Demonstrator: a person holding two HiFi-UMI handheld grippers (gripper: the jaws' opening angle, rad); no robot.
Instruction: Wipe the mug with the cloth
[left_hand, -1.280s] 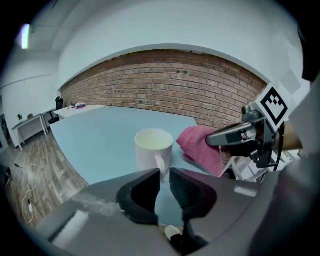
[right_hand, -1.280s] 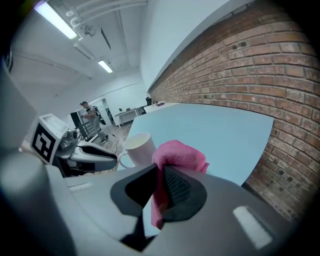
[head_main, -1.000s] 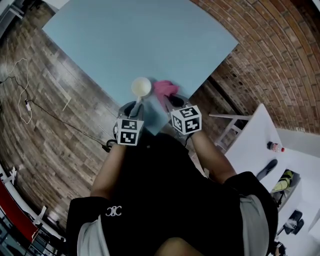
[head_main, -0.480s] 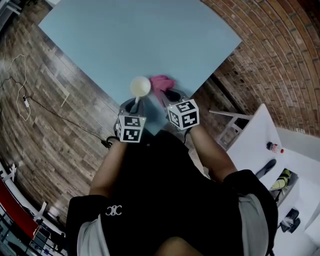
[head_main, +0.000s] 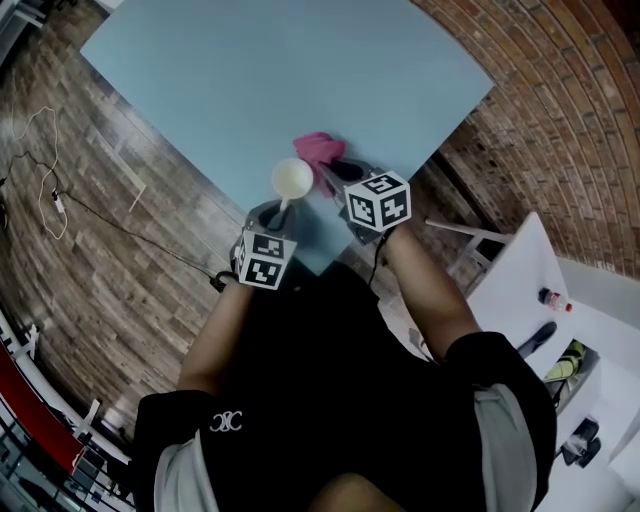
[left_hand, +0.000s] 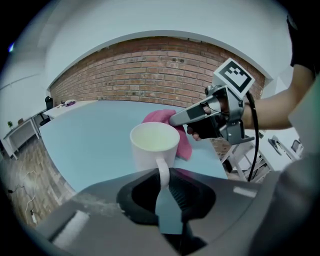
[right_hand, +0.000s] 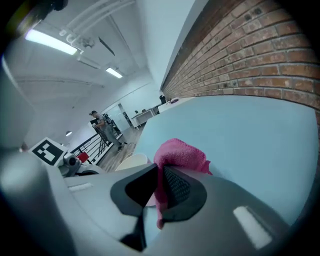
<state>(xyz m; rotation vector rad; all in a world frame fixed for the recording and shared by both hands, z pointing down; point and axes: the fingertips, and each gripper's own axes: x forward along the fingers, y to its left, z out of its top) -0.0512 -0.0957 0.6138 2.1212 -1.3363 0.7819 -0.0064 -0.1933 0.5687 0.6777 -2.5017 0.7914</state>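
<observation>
Left gripper view: your left gripper (left_hand: 162, 182) has its fingers pinching the thin handle of the white mug (left_hand: 155, 145). They have just been closing, with that handle between them. The mug sits low in the centre of the frame, mouth up. Whether its base rests on the desk (head_main: 250, 70) I cannot tell.

In the right gripper view, your right gripper (right_hand: 161, 175) has its fingers pressed on a fold of the pink cloth (right_hand: 181, 154), which bunches above the tips.

The main risk, as I judge it, is that narrow grip on the handle. Push the cloth hard against the wall and the mug may twist or slip between the fingers. In the head view it is close to the desk's near corner, so a slip could send it over the edge. The cloth is held by a small bite. Rubbing could drag it free, or let a bare fingertip knock the mug.

Both your forearms reach up from the bottom of the head view, and both grippers tilt downward. The left is steeper. The right is just right of the mug, with the cloth beside its far wall.
</observation>
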